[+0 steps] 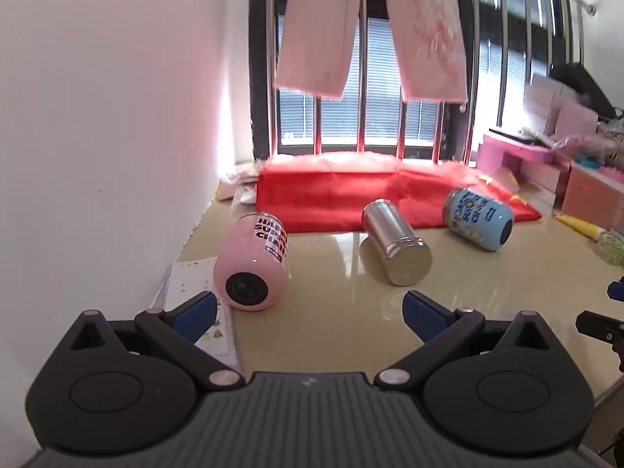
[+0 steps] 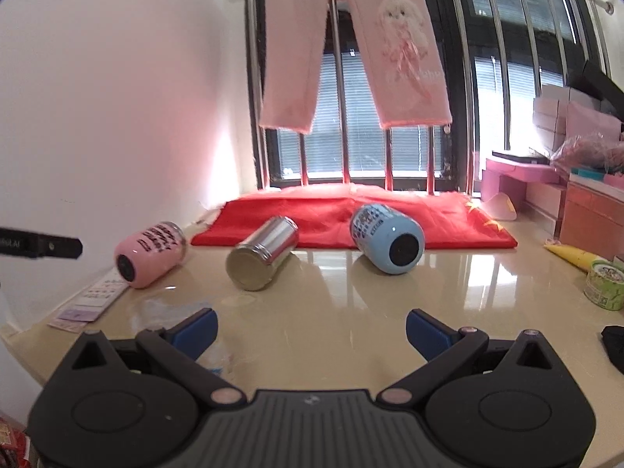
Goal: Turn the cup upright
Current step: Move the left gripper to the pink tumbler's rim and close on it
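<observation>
- Here, three cups are lying on their sides on the glossy beige table (image 2: 331, 312): a pink cup (image 1: 252, 261) at 10 o'clock of the left view, a steel cup (image 1: 396, 247) near 12, and a blue cup (image 1: 479, 219) at 2 o'clock.
- The pink cup is showing bold dark lettering, partly readable as "HAPP… SUPP… CHA…"; its dark base is facing the left gripper (image 1: 310, 312).
- The blue cup is carrying dark blue print that is too small to read.
- A dark bar at 9 o'clock of the right view is bearing white letters, cut off by the frame.
- The left gripper is hovering with jaws spread wide, holding nothing; the pink cup is sitting just ahead of its left finger.
- The right gripper (image 2: 311, 329) is likewise gaping and gripping nothing, with bare tabletop lying between it and the cups.
- A red cloth (image 2: 351, 218) is lying behind the cups, touching the blue one.
- A paper sheet (image 2: 93, 296) is resting along the table's left edge beside the pink cup.
- A green tub (image 2: 604, 286) and a yellow tube (image 2: 573, 255) are crowding the right edge at 3 o'clock.
</observation>
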The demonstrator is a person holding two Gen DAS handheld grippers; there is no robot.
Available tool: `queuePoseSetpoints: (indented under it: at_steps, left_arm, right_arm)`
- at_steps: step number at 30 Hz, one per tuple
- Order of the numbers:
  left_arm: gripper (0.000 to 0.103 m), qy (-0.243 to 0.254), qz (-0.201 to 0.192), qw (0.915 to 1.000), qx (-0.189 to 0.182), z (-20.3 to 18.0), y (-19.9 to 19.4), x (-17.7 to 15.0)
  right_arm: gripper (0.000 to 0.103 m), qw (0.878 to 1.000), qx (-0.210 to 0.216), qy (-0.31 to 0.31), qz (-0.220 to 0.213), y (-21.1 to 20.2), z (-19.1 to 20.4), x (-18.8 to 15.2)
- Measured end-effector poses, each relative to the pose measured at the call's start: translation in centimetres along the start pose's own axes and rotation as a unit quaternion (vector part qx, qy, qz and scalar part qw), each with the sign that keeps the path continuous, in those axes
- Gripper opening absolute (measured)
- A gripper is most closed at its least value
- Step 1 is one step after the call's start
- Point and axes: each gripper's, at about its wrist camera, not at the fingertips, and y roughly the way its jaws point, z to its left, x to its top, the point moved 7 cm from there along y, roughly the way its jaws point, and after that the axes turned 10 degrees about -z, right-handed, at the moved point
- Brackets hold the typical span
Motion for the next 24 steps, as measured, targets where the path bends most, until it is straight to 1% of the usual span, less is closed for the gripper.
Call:
queuePoseSetpoints:
  at_steps: [3,6,10,13,15,16,20,22,23,24]
  left_arm:
    - [0.103,0.016,0.031,0.9994,0.003,1.0,2.8,1.0]
    - [0.103,0.038,0.069,0.9969,0.005,2.0,5.9,1.9]
    - [0.103,0.063,0.111,0.9917,0.012,3.1,10.4,3.0]
    - [0.103,0.071,0.144,0.9868,0.023,4.0,14.0,3.1]
    - [0.103,0.061,0.164,0.9842,0.024,4.6,16.3,2.9]
    - [0.103,0.057,0.180,0.9819,0.022,4.9,17.4,2.6]
    - [0.103,0.033,0.233,0.9712,0.040,6.0,21.0,1.7]
    - [0.100,0.016,0.253,0.9665,0.042,6.3,22.4,1.3]
    - [0.097,0.015,0.263,0.9637,0.042,6.4,23.0,1.0]
    - [0.092,0.019,0.278,0.9592,0.045,6.5,23.6,0.5]
  right_arm:
    - [0.103,1.000,-0.009,-0.003,0.014,1.7,-0.2,0.0]
    - [0.103,1.000,-0.019,0.000,0.022,3.1,-0.5,0.1]
    - [0.103,0.999,-0.039,0.010,0.032,5.0,-1.0,0.0]
    - [0.103,0.998,-0.052,0.021,0.040,6.2,-1.4,-0.2]
    - [0.103,0.997,-0.059,0.026,0.044,6.8,-1.6,-0.2]
    - [0.103,0.997,-0.062,0.028,0.046,7.1,-1.7,-0.2]
    - [0.103,0.995,-0.079,0.036,0.050,7.5,-2.1,-0.2]
    - [0.103,0.994,-0.089,0.043,0.048,7.5,-2.4,0.0]
    - [0.103,0.993,-0.093,0.047,0.047,7.5,-2.5,0.0]
    - [0.103,0.993,-0.096,0.049,0.046,7.4,-2.5,0.1]
